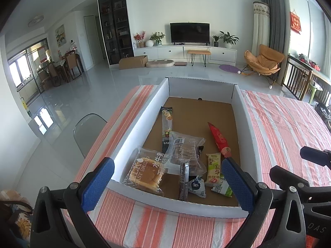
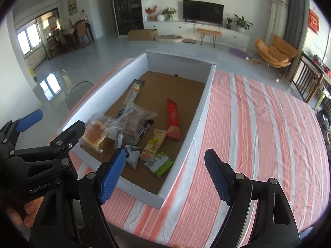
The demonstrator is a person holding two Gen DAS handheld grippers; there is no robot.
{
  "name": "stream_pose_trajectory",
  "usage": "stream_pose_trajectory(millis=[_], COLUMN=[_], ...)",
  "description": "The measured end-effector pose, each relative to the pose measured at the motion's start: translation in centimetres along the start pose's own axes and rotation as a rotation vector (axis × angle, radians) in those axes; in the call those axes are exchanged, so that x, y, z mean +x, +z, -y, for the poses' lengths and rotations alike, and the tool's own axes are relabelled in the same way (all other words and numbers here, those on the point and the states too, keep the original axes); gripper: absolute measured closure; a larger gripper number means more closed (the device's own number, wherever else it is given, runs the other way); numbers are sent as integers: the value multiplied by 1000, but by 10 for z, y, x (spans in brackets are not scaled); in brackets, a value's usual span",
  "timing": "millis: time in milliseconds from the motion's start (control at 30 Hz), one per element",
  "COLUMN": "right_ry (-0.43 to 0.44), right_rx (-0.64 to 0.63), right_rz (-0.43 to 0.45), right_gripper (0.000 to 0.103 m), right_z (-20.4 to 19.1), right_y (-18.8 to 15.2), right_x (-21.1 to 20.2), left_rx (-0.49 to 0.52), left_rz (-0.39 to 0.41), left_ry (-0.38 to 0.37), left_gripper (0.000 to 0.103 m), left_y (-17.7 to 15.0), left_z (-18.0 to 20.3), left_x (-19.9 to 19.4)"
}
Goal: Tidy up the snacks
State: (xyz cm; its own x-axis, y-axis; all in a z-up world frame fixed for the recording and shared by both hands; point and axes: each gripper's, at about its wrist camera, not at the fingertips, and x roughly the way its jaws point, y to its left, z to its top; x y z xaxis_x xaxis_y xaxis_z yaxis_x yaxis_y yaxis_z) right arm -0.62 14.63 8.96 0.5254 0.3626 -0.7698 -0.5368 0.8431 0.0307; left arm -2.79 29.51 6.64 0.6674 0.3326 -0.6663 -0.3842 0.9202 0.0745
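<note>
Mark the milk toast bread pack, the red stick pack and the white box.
milk toast bread pack (image 1: 144,173): left wrist view, on the loaf.
red stick pack (image 2: 173,117): right wrist view, mid-wrapper.
white box (image 2: 115,78): right wrist view, on its left wall.
</note>
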Motion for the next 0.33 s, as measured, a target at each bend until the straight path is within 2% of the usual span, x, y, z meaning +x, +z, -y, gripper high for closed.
stream_pose_trajectory(millis=[333], right_ry=[-2], right_rx=[11], right_rz=[-2], right_gripper=[22], right_z=[4], right_y=[1], right_x=[0], left_rx=[-2], left_rz=[-2], left_ry=[9], left_gripper=[0], left_y=[-2], left_z=[-1], left_x=[1])
